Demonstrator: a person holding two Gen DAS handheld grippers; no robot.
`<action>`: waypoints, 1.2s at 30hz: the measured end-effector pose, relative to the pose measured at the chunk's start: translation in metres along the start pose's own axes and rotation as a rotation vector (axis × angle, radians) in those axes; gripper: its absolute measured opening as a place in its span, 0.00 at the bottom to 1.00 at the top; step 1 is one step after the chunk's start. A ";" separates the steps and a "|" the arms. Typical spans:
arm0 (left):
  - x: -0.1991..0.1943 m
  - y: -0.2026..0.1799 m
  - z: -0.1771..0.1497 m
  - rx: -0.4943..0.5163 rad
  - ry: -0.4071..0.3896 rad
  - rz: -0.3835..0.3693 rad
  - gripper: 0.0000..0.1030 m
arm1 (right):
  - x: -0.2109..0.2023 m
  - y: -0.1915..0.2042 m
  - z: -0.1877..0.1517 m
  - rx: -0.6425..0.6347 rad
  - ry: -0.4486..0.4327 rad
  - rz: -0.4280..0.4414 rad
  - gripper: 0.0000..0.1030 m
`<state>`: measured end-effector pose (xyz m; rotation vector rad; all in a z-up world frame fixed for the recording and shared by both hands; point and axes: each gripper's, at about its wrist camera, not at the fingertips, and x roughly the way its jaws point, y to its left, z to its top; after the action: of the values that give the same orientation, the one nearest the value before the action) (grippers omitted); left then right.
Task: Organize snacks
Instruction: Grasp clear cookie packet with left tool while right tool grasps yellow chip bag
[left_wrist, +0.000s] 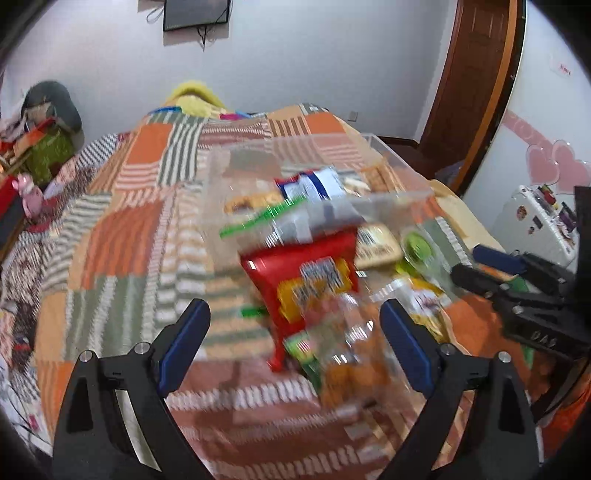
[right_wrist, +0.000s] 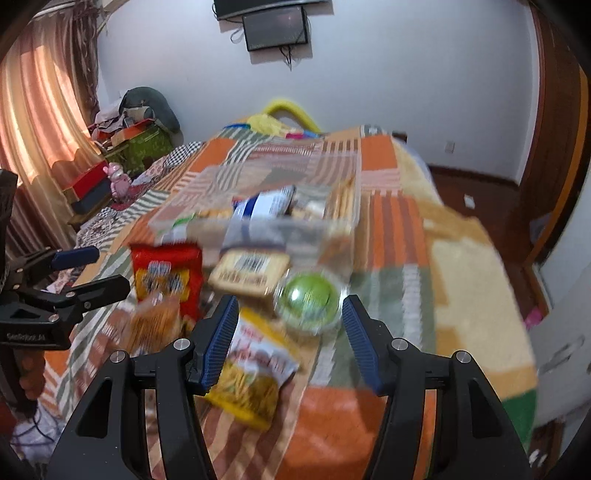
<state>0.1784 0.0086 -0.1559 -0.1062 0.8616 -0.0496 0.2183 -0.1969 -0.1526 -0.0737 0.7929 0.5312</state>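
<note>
Snacks lie on a patchwork blanket on a bed; both views are blurred. A clear plastic bin (left_wrist: 406, 192) (right_wrist: 332, 225) holds several packets, among them a blue and white one (left_wrist: 314, 182) (right_wrist: 266, 203). In front of it lie a red bag (left_wrist: 306, 273) (right_wrist: 166, 273), a tan packet (left_wrist: 376, 243) (right_wrist: 251, 271), a green round tub (left_wrist: 417, 247) (right_wrist: 308, 299), a yellow bag (right_wrist: 251, 365) and an orange biscuit pack (left_wrist: 343, 358) (right_wrist: 155, 325). My left gripper (left_wrist: 295, 328) is open above the red bag and biscuit pack. My right gripper (right_wrist: 290, 325) is open, between the yellow bag and green tub.
The patchwork blanket (left_wrist: 122, 229) (right_wrist: 399, 229) covers the bed. Boxes and a pink toy (right_wrist: 118, 181) sit at the left by a curtain. A wooden door (left_wrist: 476, 74) and white appliance (left_wrist: 535, 221) stand at right. A yellow item (right_wrist: 284, 110) lies at the bed's far end.
</note>
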 end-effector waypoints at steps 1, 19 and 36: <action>0.001 -0.003 -0.004 0.000 0.010 -0.009 0.91 | 0.001 0.001 -0.004 0.006 0.009 0.006 0.53; 0.036 -0.007 -0.039 -0.072 0.092 -0.116 0.86 | 0.037 0.009 -0.038 0.014 0.129 0.026 0.54; 0.020 -0.010 -0.035 -0.051 0.044 -0.155 0.54 | 0.014 0.012 -0.036 -0.003 0.061 0.024 0.19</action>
<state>0.1651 -0.0055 -0.1928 -0.2201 0.8981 -0.1758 0.1968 -0.1894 -0.1866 -0.0840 0.8528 0.5549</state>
